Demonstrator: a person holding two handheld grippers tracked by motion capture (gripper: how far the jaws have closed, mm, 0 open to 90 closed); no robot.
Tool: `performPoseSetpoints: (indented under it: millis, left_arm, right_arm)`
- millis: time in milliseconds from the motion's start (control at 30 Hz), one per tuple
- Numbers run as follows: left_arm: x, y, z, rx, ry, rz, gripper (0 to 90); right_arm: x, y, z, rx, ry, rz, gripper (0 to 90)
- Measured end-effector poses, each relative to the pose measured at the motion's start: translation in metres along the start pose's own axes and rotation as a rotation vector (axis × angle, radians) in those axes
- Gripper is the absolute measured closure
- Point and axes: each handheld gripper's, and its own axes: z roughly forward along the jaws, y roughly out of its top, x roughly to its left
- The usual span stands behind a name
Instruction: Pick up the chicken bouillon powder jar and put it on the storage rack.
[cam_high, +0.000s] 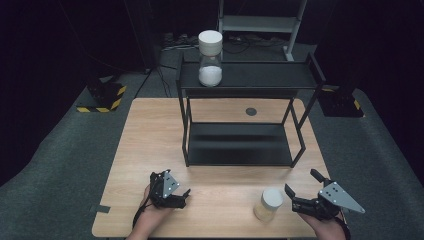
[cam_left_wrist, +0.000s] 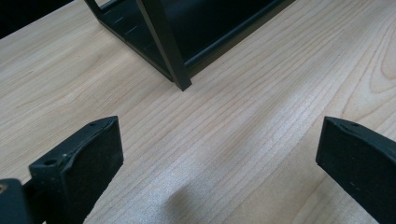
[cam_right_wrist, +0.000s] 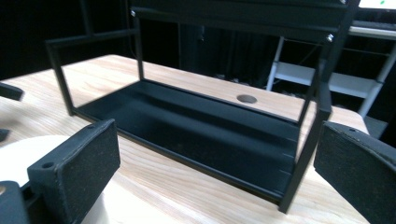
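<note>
A small jar (cam_high: 268, 204) with a white lid and pale contents stands on the wooden table (cam_high: 150, 140) near its front edge. Just right of it is my right gripper (cam_high: 300, 181), open and apart from the jar. In the right gripper view the jar's white lid (cam_right_wrist: 23, 156) lies at the lower left, partly behind the left jaw, with the right gripper (cam_right_wrist: 217, 144) wide open toward the black rack (cam_right_wrist: 196, 126). My left gripper (cam_high: 170, 183) rests low at the front left, and in the left gripper view it (cam_left_wrist: 219, 140) is open over bare wood.
A black two-tier rack (cam_high: 240, 145) stands mid-table; its front leg (cam_left_wrist: 180, 70) is close ahead of the left gripper. On its top shelf stands a tall jar (cam_high: 210, 59) with a white lid and white powder. A round grommet (cam_high: 251, 111) sits behind the rack.
</note>
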Motion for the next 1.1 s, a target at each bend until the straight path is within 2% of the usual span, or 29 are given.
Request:
performPoseSetpoints:
  millis: [233, 500, 733, 900, 1100]
  left_arm:
    - [0.000, 0.000, 0.000, 0.000, 0.000, 0.001, 1.0]
    - [0.000, 0.000, 0.000, 0.000, 0.000, 0.001, 0.9]
    - [-0.001, -0.001, 0.000, -0.003, 0.002, 0.003, 1.0]
    - [-0.001, -0.001, -0.001, -0.005, 0.004, 0.007, 1.0]
    - [-0.001, -0.001, 0.000, -0.005, 0.002, 0.005, 1.0]
  right_arm:
    - [0.005, 0.005, -0.004, -0.051, 0.052, 0.004, 0.0]
    - [0.014, 0.009, -0.006, -0.095, 0.138, -0.032, 0.0]
    - [0.019, 0.007, -0.003, -0.076, 0.192, -0.029, 0.0]
    - [0.019, 0.004, -0.001, -0.074, 0.208, -0.025, 0.0]
    - [0.019, 0.000, 0.002, -0.047, 0.234, -0.033, 0.0]
